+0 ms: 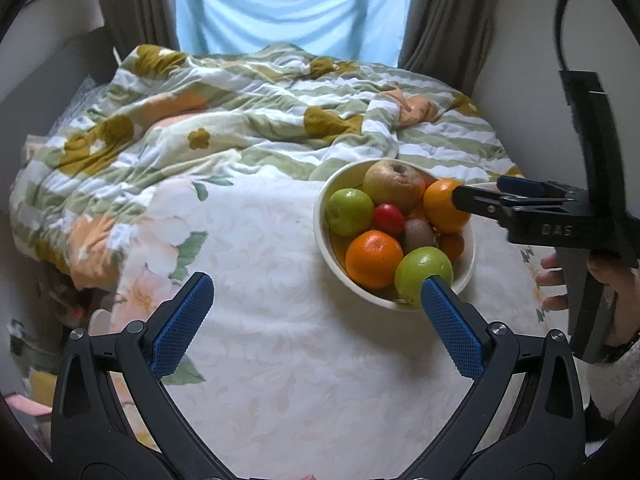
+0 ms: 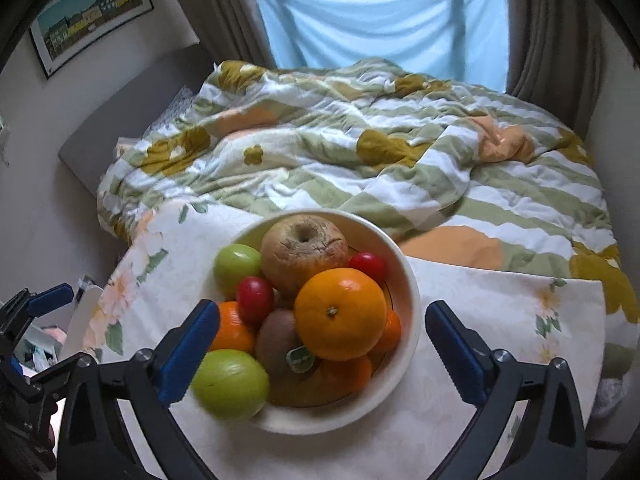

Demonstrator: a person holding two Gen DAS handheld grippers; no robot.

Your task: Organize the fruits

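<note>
A cream bowl (image 2: 412,292) stands on a pale floral cloth and is heaped with fruit. A big wrinkled brown apple (image 2: 304,256) sits at the back, with a large orange (image 2: 340,312) on top in front of it. Around them lie two green apples (image 2: 236,264) (image 2: 230,384), small red fruits (image 2: 254,300), a stickered kiwi (image 2: 280,340) and further oranges. My right gripper (image 2: 322,316) hangs open over the bowl, its pads well clear of the large orange. My left gripper (image 1: 316,292) is open and empty over the cloth, left of the bowl (image 1: 320,216).
The cloth (image 1: 280,360) covers a round surface beside a bed with a rumpled striped flower duvet (image 1: 240,120). Curtains and a blue-covered window lie behind. A person's hand (image 1: 608,280) holds the right gripper's handle at the right edge.
</note>
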